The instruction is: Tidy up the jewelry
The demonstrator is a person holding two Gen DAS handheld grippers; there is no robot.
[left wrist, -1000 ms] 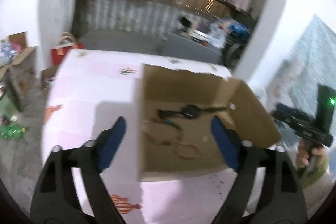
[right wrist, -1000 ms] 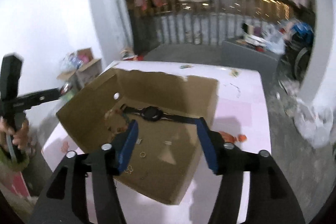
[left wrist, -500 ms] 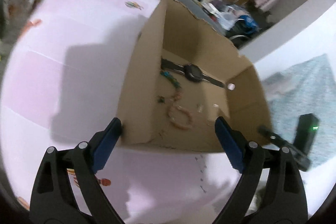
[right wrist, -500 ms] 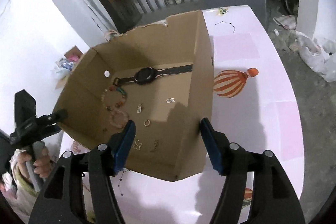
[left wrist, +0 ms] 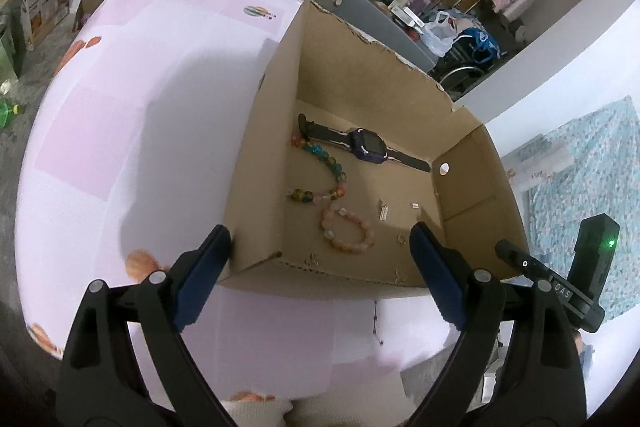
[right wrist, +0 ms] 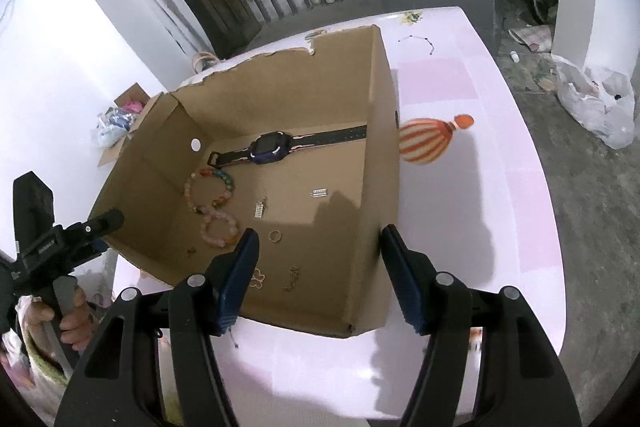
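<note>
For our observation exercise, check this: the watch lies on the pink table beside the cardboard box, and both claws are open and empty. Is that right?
Not quite. The watch lies inside the cardboard box, near its far wall, not on the table; the right wrist view shows it. Both claws, left and right, are indeed open and empty.

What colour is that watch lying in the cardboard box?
The watch has a dark purple-blue case and black strap; the right wrist view shows it best.

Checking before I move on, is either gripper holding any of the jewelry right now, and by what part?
Nothing is held. Left gripper and right gripper are both open above the box.
</note>
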